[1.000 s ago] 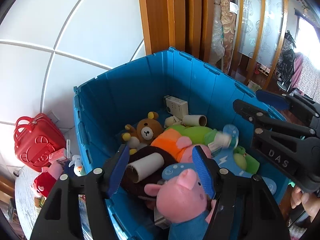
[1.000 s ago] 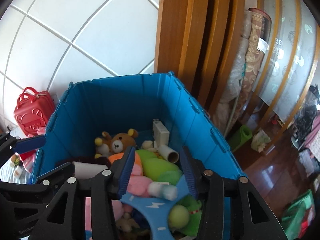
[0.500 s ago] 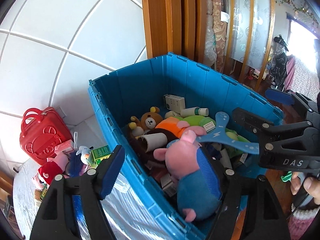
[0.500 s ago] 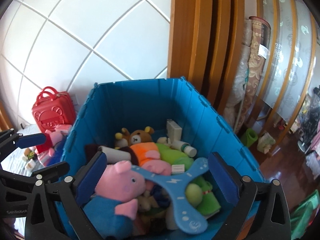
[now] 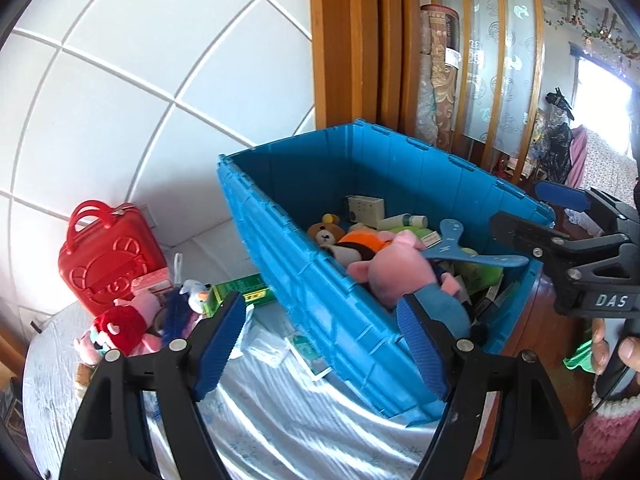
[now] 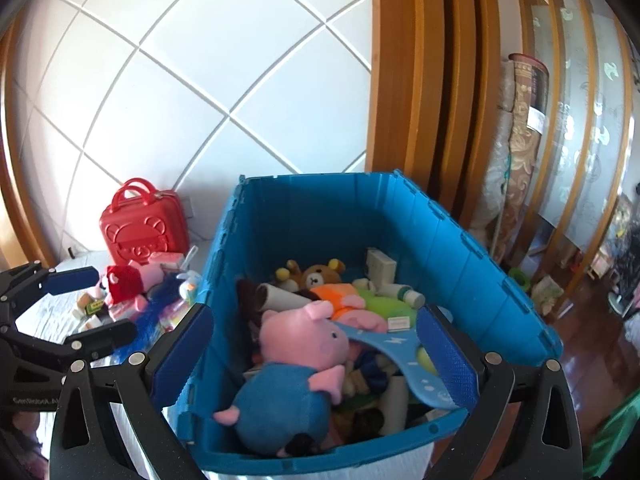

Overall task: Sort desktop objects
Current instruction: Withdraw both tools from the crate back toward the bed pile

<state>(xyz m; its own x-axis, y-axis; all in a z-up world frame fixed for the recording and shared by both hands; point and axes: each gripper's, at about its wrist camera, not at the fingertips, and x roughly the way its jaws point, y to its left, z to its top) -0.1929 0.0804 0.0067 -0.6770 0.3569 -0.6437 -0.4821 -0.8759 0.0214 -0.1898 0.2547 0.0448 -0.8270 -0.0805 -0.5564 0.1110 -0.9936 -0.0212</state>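
Observation:
A blue plastic crate [image 5: 320, 300] [image 6: 460, 236] stands on the cloth-covered table [image 5: 300, 412], full of toys. On top lie a pink pig plush in blue [image 5: 396, 272] [image 6: 304, 340] and a blue boomerang [image 5: 472, 256] [image 6: 400, 344]; behind them is a brown bear [image 5: 326, 234] [image 6: 320, 278]. My left gripper [image 5: 320, 344] [image 6: 92, 306] hovers before the crate's near wall, jaws opening, nothing between them. At the crate's near end my right gripper [image 6: 314, 352] [image 5: 532, 216] stands wide open and empty, above the pig.
A red toy suitcase [image 5: 108, 256] [image 6: 142, 228] stands against the white tiled wall left of the crate. In front of it lies a heap of small toys [image 5: 132, 320] [image 6: 132, 284] and a green box [image 5: 244, 290]. A hand [image 5: 624, 352] holds the right gripper.
Both grippers have drawn back from inside the crate. The right jaws opened and let go of the boomerang; the left jaws widened and the pig now lies in the crate.

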